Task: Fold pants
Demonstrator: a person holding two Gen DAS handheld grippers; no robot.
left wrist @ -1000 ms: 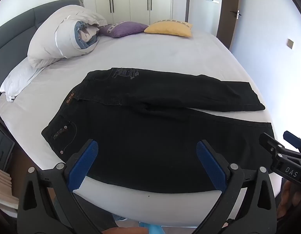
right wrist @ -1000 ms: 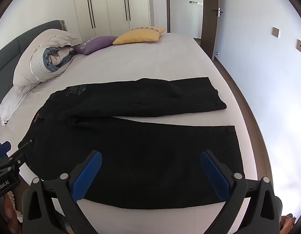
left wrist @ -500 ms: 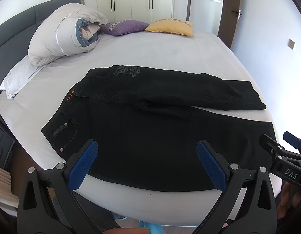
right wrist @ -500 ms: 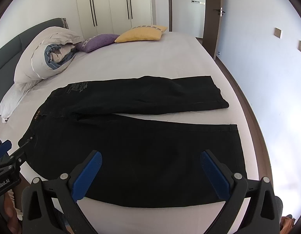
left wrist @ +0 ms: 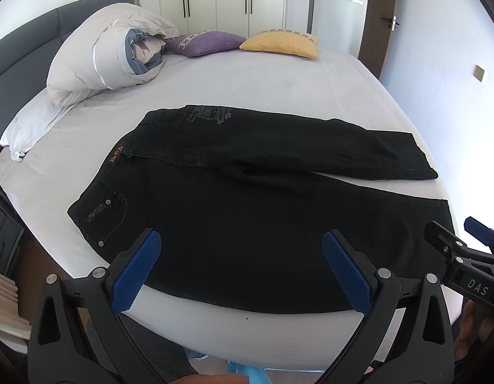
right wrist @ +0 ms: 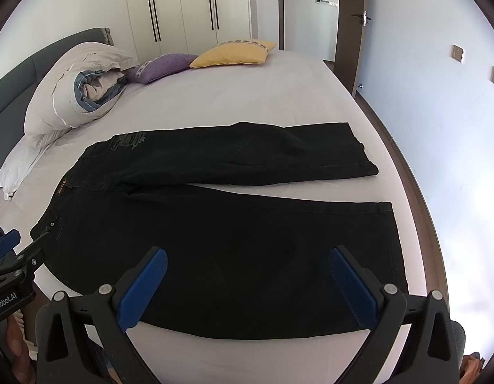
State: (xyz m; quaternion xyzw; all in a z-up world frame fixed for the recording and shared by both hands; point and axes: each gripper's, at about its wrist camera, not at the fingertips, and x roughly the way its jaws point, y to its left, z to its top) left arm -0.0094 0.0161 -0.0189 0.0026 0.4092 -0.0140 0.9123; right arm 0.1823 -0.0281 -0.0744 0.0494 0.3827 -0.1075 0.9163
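Black pants (left wrist: 247,211) lie flat on the bed, waist to the left, both legs spread to the right; they also show in the right wrist view (right wrist: 221,240). My left gripper (left wrist: 242,265) is open and empty, held above the near leg close to the waist. My right gripper (right wrist: 247,281) is open and empty, held above the near leg toward its hem (right wrist: 392,233). The right gripper also shows at the right edge of the left wrist view (left wrist: 461,249), and the left gripper at the left edge of the right wrist view (right wrist: 16,249).
The bed (left wrist: 278,80) has a white sheet. A rolled duvet (left wrist: 112,54), a white pillow (left wrist: 29,124), a purple cushion (left wrist: 205,43) and a yellow cushion (left wrist: 282,43) lie at the far side. A dark headboard (left wrist: 19,51) is at left; a wall (right wrist: 438,128) at right.
Both grippers have risen and tilted slightly, so the pants sit a little lower in both views. The pants have not moved. Both grippers stay open.
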